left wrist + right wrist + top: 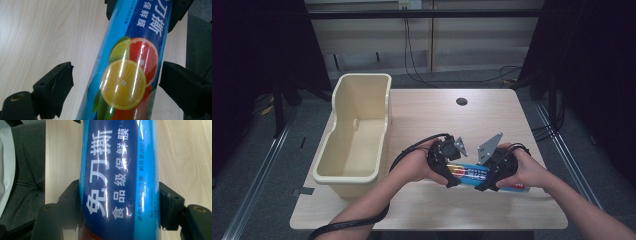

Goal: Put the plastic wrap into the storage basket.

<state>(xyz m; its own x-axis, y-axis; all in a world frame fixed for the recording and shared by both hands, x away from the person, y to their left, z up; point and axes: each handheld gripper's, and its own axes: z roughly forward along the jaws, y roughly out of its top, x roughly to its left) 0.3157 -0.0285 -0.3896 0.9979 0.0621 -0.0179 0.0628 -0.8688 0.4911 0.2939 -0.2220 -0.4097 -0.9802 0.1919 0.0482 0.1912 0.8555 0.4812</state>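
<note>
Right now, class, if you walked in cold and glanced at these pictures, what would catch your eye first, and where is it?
The bright blue roll of cling film with citrus slices printed on it, held above the near part of the wooden table between the two grippers. The right gripper is clamped on its blue lettered end, while the left gripper straddles the fruit end with a gap on one side. Next, the large cream plastic tub at the table's left edge.
</note>
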